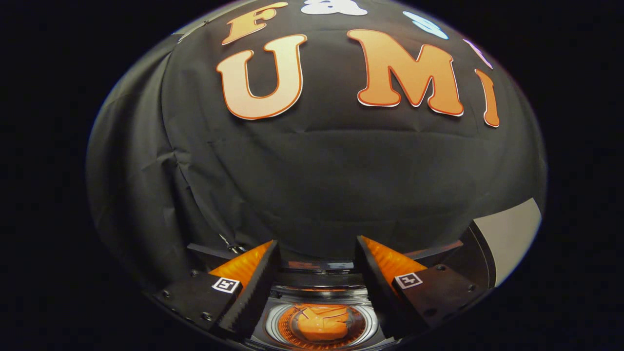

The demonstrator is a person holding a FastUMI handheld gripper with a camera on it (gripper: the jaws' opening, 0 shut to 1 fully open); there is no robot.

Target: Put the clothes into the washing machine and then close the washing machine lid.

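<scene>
My gripper [317, 242] is open, and nothing lies between its orange-and-black fingers [243, 267]. Under the gap between them I look down into the washing machine's round drum, with its shiny metal rim [274, 319]. An orange piece of clothing [321, 324] lies crumpled at the bottom of the drum, well apart from the fingers. Right of the right finger, a pale panel with a dark rim [509, 234] stands upright; it looks like the machine's raised lid.
The machine's dark top edge [317, 279] runs just beyond the drum opening. The booth's black cloth wall [312, 185] hangs close behind it and takes up the space ahead of the fingers.
</scene>
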